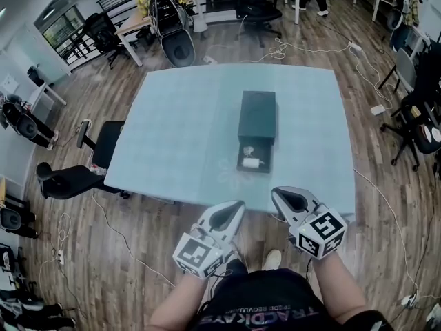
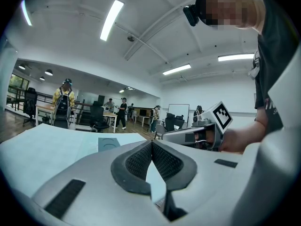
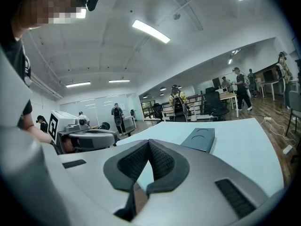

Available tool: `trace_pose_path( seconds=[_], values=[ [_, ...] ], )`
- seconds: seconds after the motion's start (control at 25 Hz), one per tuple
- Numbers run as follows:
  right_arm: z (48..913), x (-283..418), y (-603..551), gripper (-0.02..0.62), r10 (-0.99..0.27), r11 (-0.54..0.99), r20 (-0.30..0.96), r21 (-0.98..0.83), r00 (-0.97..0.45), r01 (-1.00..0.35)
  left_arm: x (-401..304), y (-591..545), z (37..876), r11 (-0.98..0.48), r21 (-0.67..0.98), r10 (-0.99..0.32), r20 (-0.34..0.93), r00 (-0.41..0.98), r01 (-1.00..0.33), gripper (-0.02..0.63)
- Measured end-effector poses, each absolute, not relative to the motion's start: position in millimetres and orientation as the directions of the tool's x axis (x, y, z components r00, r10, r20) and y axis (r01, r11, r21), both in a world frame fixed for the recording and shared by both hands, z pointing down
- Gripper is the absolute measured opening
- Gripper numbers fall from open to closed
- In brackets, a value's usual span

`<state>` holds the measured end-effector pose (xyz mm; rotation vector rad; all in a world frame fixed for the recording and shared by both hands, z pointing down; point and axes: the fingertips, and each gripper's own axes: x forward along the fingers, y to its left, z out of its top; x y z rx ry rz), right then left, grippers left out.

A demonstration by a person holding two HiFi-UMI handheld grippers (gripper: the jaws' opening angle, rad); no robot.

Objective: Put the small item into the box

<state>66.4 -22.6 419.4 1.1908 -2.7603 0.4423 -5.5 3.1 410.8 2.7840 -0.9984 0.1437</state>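
Left tool [image 1: 238, 204] and right tool [image 1: 277, 192], jaws together, hang just short of the box [image 1: 257, 119] (small item [image 1: 251, 162] in its near end); office chair [image 1: 103, 143] well left of the box.

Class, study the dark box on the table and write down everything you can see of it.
The dark box is a long, matt, near-black rectangle lying flat near the middle of the pale blue table, long side running away from the person. Its top shows two shallow round impressions in the gripper views. The near end stands open, perhaps a drawer pulled out, with a small white item lying inside. It rests on the table, with nothing on its top.
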Motion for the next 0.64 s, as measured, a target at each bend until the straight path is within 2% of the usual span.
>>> trace_pose_path(
  seconds=[0.64],
  values=[
    [418.7,66.4,-28.9,0.018,-0.690,0.657,0.201,-0.229,-0.695,-0.718,-4.3,-2.8,412.0,-0.757,0.135,-0.624,0.138,0.769,-0.639,0.034]
  ],
)
